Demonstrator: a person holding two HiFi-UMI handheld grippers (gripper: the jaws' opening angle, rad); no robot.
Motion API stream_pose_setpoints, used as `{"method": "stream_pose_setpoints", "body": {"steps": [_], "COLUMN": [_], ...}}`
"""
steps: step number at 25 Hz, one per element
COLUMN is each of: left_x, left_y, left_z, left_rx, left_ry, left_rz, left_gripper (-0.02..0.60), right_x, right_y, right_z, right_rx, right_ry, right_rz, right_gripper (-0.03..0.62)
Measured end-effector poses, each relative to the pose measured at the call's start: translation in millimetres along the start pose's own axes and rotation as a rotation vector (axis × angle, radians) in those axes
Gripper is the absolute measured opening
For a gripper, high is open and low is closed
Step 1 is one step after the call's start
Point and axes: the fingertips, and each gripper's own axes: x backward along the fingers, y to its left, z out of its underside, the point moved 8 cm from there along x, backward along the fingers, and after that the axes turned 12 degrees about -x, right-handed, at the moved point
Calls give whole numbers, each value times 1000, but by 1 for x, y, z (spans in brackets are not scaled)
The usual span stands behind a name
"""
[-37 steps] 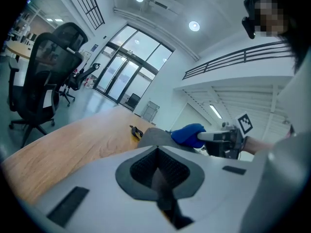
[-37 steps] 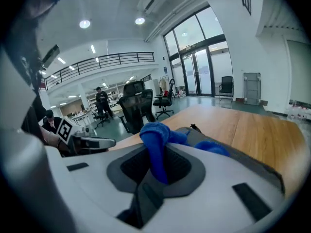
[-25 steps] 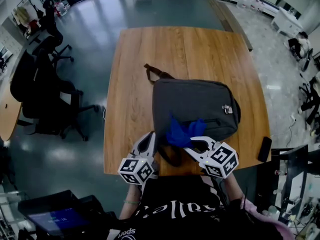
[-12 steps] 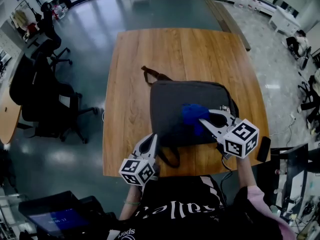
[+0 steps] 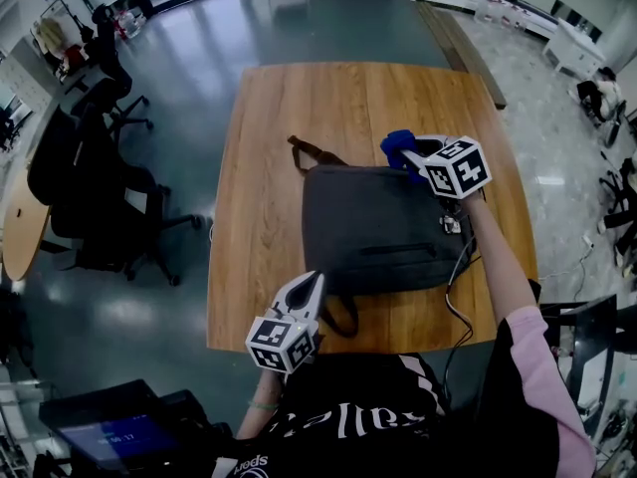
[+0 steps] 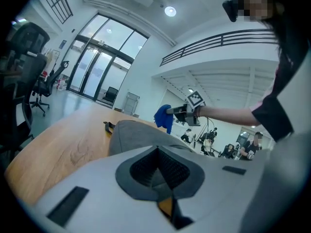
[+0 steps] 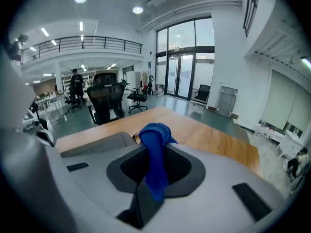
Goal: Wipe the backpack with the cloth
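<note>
A dark grey backpack (image 5: 383, 227) lies flat on the wooden table (image 5: 299, 98), its brown handle (image 5: 309, 150) pointing to the far left. My right gripper (image 5: 410, 155) is shut on a blue cloth (image 5: 396, 145) at the backpack's far edge, toward its right corner. In the right gripper view the cloth (image 7: 154, 132) hangs down between the jaws of my right gripper (image 7: 156, 152), with the backpack (image 7: 97, 142) below left. My left gripper (image 5: 311, 285) hovers shut and holding nothing by the backpack's near left corner. The left gripper view looks past my left gripper (image 6: 158, 149) over the backpack (image 6: 131, 135) to the cloth (image 6: 163, 116).
Black office chairs (image 5: 90, 187) stand on the floor left of the table. A loop of backpack strap (image 5: 343, 317) lies by the table's near edge. A thin cable (image 5: 458, 297) runs beside my right arm. A screen (image 5: 109, 431) sits low at the left.
My right gripper has carried the blue cloth from the backpack's near edge across its top to the far right edge. The left gripper has stayed almost still.
</note>
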Motion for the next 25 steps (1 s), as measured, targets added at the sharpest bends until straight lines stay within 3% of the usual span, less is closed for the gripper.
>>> {"method": "stream_pose_setpoints", "body": {"steps": [6,16,25], "left_x": [-2,-11,-28], "left_y": [-6,-17,-36], "left_z": [-1,5,-2], "left_rx": [4,14,13], "left_ry": [8,10,18], "left_rz": [-7,-50,-34], "left_gripper": [-2,-2,-2], "right_x": [-39,33,103], "right_y": [1,45,98], "right_z": [26,92,154], "right_rx": [65,2,-122], "right_ry": [143,48,8], "right_rz": [-3,-171,-246], "right_gripper": [66,67,67]}}
